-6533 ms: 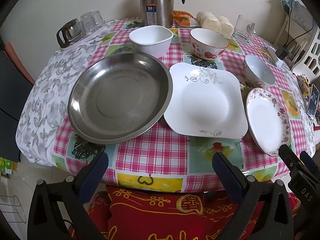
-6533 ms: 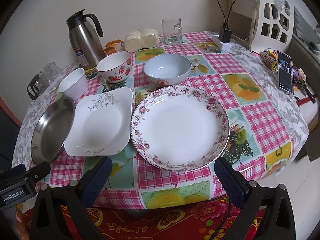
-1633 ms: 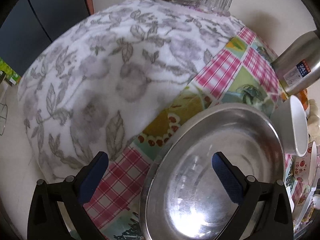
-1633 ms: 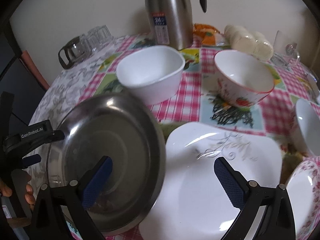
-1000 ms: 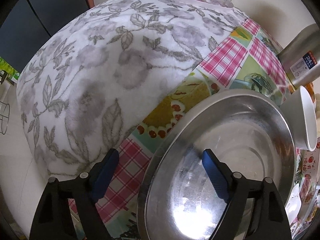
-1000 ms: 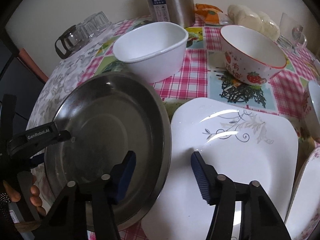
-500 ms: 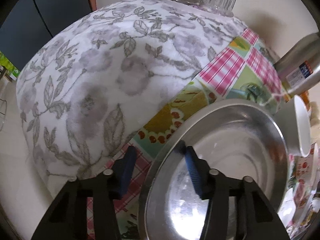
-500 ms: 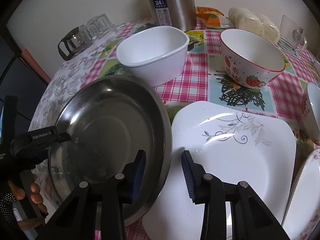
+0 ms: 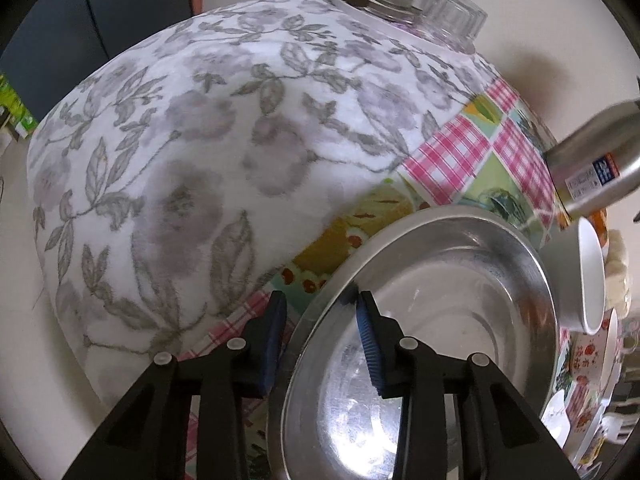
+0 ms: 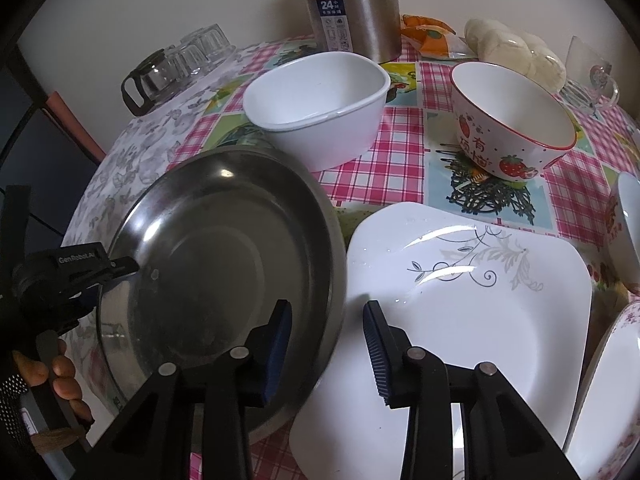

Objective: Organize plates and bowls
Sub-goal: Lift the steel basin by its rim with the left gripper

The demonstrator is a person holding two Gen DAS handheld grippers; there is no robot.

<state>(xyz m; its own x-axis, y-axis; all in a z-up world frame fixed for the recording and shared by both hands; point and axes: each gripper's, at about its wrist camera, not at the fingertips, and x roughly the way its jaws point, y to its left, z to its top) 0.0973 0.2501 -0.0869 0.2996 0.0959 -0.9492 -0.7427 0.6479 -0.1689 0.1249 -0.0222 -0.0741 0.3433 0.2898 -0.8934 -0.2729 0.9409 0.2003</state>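
A round steel plate (image 9: 432, 320) lies at the table's left edge; it also shows in the right wrist view (image 10: 224, 272). My left gripper (image 9: 320, 336) has its jaws narrowed around the plate's left rim, one finger outside and one inside. It shows from the side in the right wrist view (image 10: 108, 272). My right gripper (image 10: 326, 344) has its jaws narrowed astride the steel plate's right rim, beside the white square plate (image 10: 460, 308). A white bowl (image 10: 316, 108) and a strawberry bowl (image 10: 508, 124) stand behind.
A steel thermos (image 10: 352, 4) stands at the back. Glass cups (image 10: 180, 64) sit at the back left on a grey floral cloth (image 9: 200, 140). A floral plate (image 10: 612, 396) and another bowl (image 10: 628, 224) are at the right edge.
Both grippers have narrowed from wide open over the last second. The left one has closed in on the steel plate's left rim, the right one on its right rim.
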